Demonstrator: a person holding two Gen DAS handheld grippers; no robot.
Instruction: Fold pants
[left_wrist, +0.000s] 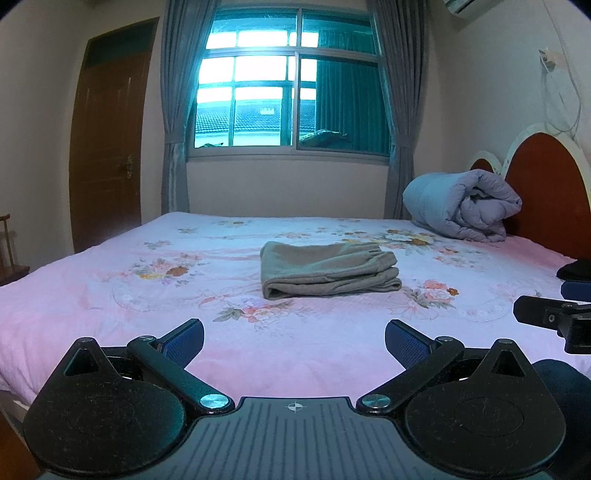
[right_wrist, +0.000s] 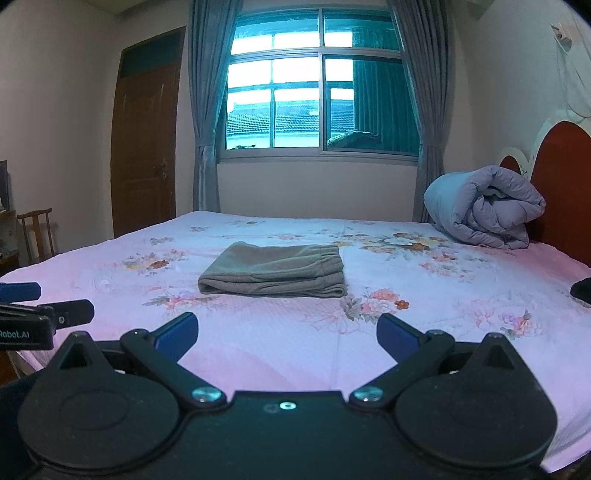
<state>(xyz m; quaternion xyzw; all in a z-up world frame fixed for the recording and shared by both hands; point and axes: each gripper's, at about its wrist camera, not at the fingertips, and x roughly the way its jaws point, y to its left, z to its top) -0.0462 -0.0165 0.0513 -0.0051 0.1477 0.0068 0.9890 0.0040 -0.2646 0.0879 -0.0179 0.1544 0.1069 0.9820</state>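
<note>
Spread wide and gripping nothing, our left gripper (left_wrist: 294, 341) and right gripper (right_wrist: 287, 334) sit low in frame. Mid-frame we see the pants (left_wrist: 327, 269) folded on the floral bed (left_wrist: 110, 295); a rolled quilt (left_wrist: 461, 205) sits right, a window (left_wrist: 291, 85) at top.

The headboard (left_wrist: 546, 192) is cut off by the right edge of both views, its lower part hidden behind the rolled quilt (left_wrist: 461, 205). A dark object (right_wrist: 581, 291) on the bed's right side is cropped, unidentifiable. The chair (right_wrist: 35, 236) is partly cropped.
</note>
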